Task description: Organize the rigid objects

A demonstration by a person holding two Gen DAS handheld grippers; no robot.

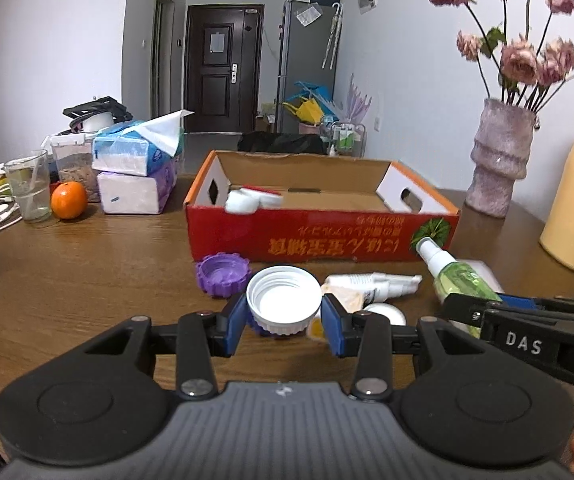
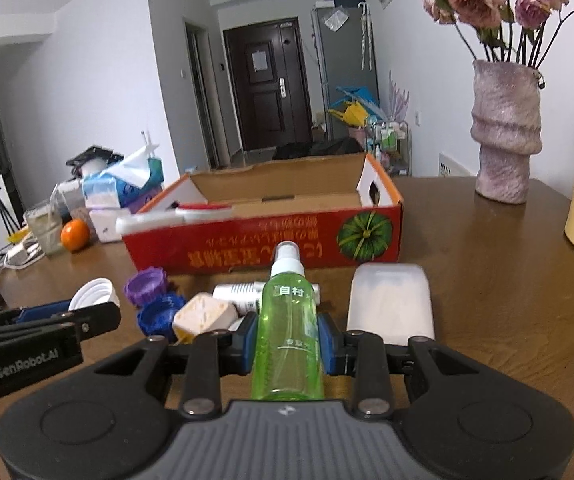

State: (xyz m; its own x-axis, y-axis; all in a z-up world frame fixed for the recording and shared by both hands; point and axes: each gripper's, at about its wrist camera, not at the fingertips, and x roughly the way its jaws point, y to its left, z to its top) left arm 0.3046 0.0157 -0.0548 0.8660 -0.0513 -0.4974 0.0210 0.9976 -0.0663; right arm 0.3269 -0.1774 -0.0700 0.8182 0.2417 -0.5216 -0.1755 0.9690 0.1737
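Left gripper (image 1: pixel 283 322) clamps a white cap (image 1: pixel 283 300); right gripper (image 2: pixel 287 344) clamps a green spray bottle (image 2: pixel 287 328).

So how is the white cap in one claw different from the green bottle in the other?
The white cap is squat, round and opaque, its open side up; the green spray bottle is tall, see-through and lies lengthwise along the fingers. The left gripper holds the cap, the right gripper the bottle. Both are rigid plastic, gripped in front of the red box.

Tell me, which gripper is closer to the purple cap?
Left. The left gripper, holding the white cap, sits just in front of the purple cap. The right gripper, clamping the green bottle, is farther right.
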